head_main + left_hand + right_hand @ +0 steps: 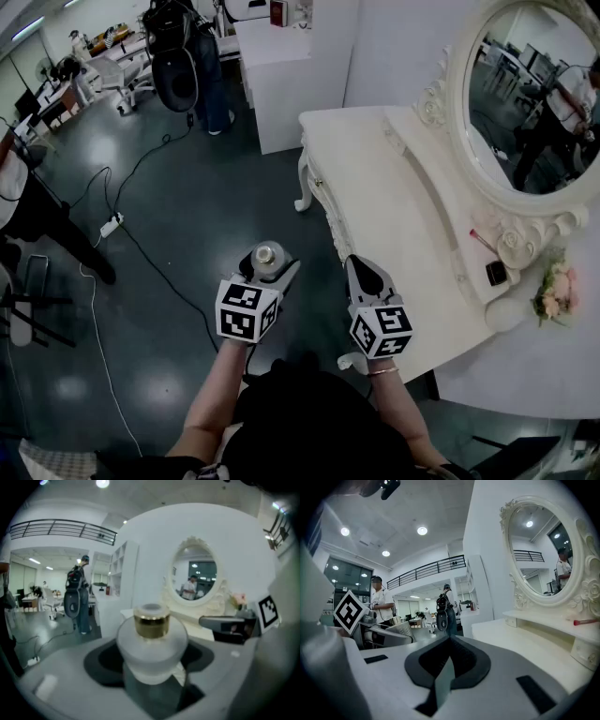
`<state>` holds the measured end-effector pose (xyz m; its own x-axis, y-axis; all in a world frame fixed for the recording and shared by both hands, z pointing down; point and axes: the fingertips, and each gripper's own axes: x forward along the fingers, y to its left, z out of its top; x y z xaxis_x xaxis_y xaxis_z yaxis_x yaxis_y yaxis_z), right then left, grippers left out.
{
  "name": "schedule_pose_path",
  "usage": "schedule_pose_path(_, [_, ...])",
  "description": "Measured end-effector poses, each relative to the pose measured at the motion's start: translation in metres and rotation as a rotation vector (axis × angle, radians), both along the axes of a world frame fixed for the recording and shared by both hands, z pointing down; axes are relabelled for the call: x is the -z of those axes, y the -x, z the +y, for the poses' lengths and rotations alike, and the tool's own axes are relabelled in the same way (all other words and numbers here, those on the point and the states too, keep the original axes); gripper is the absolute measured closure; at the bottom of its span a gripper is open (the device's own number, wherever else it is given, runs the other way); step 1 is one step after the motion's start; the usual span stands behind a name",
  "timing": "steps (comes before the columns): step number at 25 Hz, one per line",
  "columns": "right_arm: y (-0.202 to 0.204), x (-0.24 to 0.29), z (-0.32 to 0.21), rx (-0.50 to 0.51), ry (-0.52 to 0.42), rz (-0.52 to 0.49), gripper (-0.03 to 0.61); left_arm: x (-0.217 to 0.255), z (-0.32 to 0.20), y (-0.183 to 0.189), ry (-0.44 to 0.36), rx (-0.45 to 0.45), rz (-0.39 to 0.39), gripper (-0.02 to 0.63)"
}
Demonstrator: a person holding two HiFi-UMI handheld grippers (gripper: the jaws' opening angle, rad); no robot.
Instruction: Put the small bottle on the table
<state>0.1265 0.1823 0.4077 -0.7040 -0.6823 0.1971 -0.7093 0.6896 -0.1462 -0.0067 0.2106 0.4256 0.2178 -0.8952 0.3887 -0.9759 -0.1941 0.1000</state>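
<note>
Bottle (151, 637): small, frosted, gold collar, upright. Clamped between the jaws of the left gripper (271, 266), over the floor (178, 187), just left of the table (375, 178) and not yet above it.
Right gripper (363, 270): jaws together, empty, by the table's front edge.
Step, as judged: carry the bottle right, clear of the edge, keep it upright, lower until the base rests, then release.
Room: the near tabletop is bare; the mirror (525, 94) stands well beyond it.

Frosted small bottle (151, 644), gold-collared, upright, seemingly clamped
</note>
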Motion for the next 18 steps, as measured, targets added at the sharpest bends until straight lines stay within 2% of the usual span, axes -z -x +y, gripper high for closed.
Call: schedule_pose_path(18, [-0.0016, -0.0045, 0.0017, 0.041, 0.026, -0.042, 0.574, -0.0038, 0.0021, -0.0066, 0.011, 0.038, -0.021, 0.276])
